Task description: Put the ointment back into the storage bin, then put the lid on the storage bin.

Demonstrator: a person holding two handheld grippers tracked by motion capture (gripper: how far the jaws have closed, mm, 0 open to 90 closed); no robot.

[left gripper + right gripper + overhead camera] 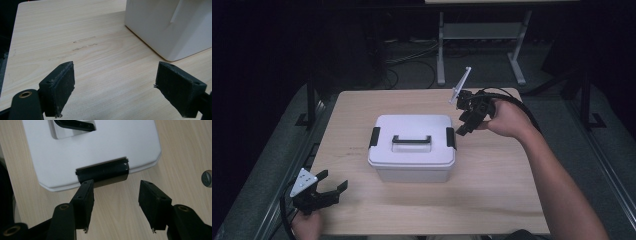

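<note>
The white lidded storage box (412,147) sits in the middle of the wooden table (502,190), lid on, black carry handle (411,140) lying flat in its recess on top, and a black latch on each end: the left latch (374,137) and the right latch (450,138). Over at the box's right end, the right gripper (463,126) hangs just beside that right latch, angled down toward it, jaws spread and holding nothing; in the right gripper view the latch (102,172) lies right ahead of the two black jaws, one fingertip (86,192) just below the latch's lower edge, though whether it touches I cannot tell, the other fingertip (150,197) out over bare wood beside the box. The grey three-cornered plate (460,85) on this gripper sticks up behind the box's far right corner. The left gripper (331,187) is well apart from the box, down near the table's near left corner, jaws wide open and empty; from the left gripper view the box's white wall (170,27) stands ahead and to one side, bare tabletop between. Nothing lies between either gripper and the box. Faint scuff marks (357,150) show on the wood just left of the box. Behind the table, a white desk frame (482,45) and cables on the dark floor.
</note>
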